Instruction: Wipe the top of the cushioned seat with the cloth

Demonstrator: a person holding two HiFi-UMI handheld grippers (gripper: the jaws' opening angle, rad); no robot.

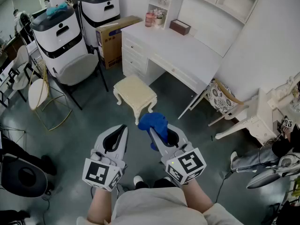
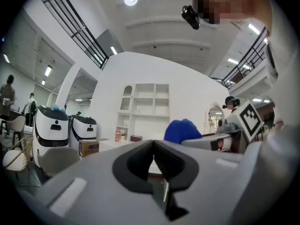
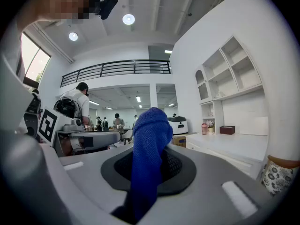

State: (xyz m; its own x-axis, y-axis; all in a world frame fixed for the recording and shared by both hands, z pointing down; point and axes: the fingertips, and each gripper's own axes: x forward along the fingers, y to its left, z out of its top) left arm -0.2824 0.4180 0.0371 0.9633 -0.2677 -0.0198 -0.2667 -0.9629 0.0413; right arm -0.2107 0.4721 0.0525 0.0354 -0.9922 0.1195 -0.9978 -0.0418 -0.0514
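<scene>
Right gripper view shows the right gripper (image 3: 149,165) with its jaws pressed together on the blue cloth (image 3: 150,135), which stands out past the jaw tips in a bunch. The left gripper (image 2: 153,146) has its jaws pressed together with nothing between them and is held just beside the right gripper. Beyond both, the cushioned seat (image 1: 135,92) stands on the floor (image 1: 84,121) near the front edge of the white desk (image 1: 187,50), and the cloth is in the air, apart from the seat top.

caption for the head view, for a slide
Right gripper holds a blue cloth short of a cream cushioned stool; left gripper shut.
</scene>
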